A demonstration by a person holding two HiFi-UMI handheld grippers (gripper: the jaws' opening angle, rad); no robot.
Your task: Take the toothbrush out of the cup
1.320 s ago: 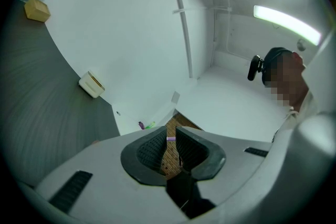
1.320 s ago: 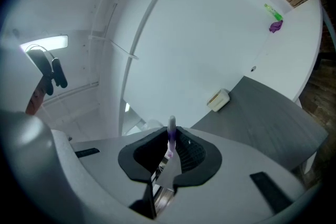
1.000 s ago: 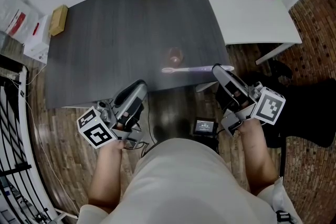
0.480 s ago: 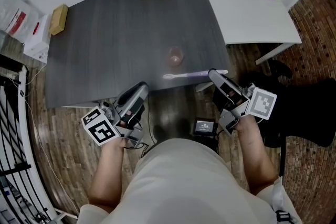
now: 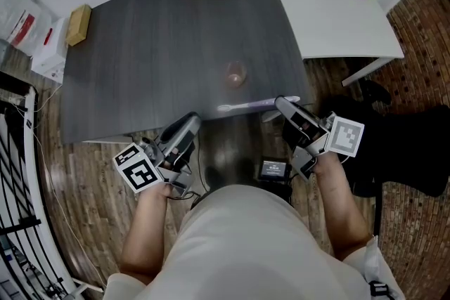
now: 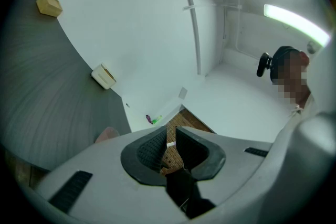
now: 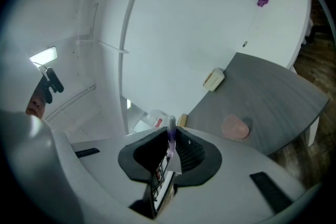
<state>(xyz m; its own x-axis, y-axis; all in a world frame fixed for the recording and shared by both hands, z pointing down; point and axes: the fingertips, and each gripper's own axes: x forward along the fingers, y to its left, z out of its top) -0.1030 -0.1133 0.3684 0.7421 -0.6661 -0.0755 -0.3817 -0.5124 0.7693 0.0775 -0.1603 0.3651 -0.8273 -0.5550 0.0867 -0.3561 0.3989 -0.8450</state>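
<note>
So the right gripper point(image 5: 283, 103) is clamped on the toothbrush point(image 5: 246, 105), which pokes out leftward. The cup point(image 5: 235, 74) is just beyond. The left gripper point(image 5: 188, 123) is empty, jaws slightly apart.

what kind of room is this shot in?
Looks like an office or lab room, not a home bathroom: a dark grey table beside a white desk, plain white walls, and a wood-pattern floor.

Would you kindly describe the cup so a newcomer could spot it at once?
Start at the dark table; near its front right, just beyond the toothbrush in the right gripper, sits the cup. It alone is pink and see-through.
</note>
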